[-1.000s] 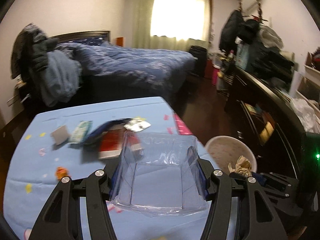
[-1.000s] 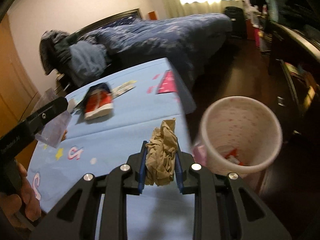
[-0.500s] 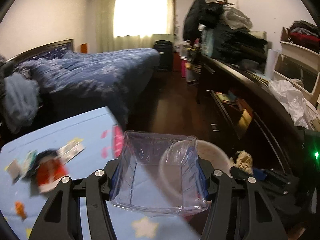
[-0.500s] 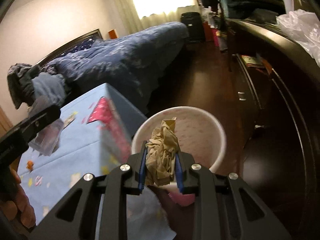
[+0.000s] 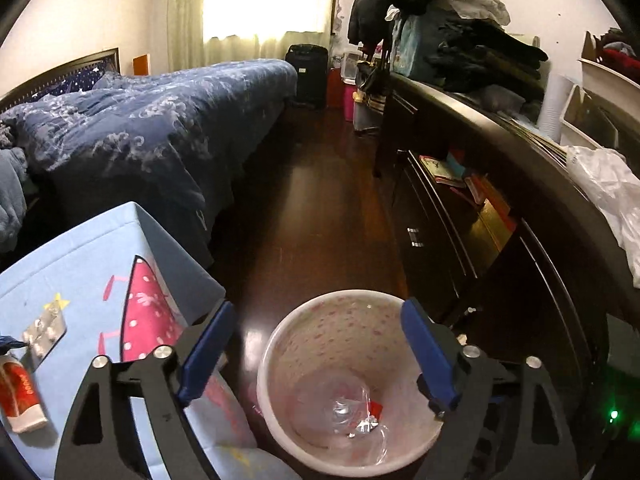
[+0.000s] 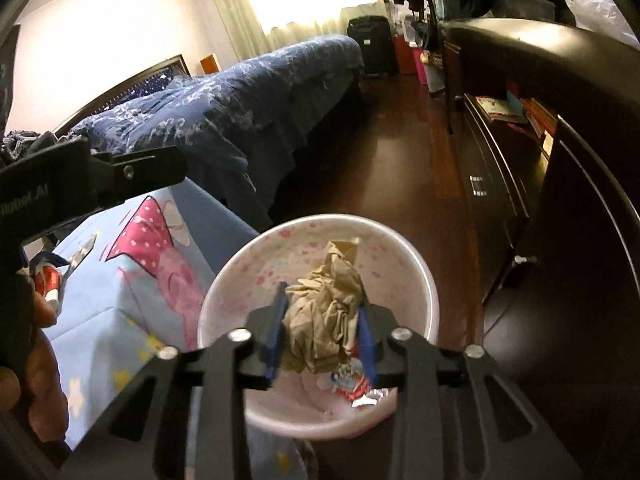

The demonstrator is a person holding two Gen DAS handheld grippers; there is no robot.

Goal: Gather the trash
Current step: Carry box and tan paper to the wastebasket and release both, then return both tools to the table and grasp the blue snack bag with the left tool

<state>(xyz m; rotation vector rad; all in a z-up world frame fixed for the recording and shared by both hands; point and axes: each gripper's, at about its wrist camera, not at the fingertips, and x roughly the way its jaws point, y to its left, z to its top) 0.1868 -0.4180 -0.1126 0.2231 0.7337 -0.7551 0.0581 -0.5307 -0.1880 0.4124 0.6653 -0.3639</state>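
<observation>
- Bin (image 5: 344, 384) on floor (image 5: 320, 216) at 6 o'clock, just beside table (image 5: 92, 264) corner at 8.
- Clear plastic tray (image 5: 344, 412) inside bin.
- Bed (image 5: 152, 120) beyond table, 10 o'clock.
- Dresser (image 5: 500, 208) along 3 o'clock.
- Blister pack (image 5: 44, 334) and tube (image 5: 18, 396) on table, 8 o'clock.

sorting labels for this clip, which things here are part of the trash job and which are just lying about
Part of the job:
- waste bin
- clear plastic tray lying in the bin
- crumpled brown paper between the right gripper's jaws, which have just been opening
- left gripper, wide open and empty
- blister pack and red packet on the table

Lying about:
- bed
- dresser
- piled clothes
- suitcase
</observation>
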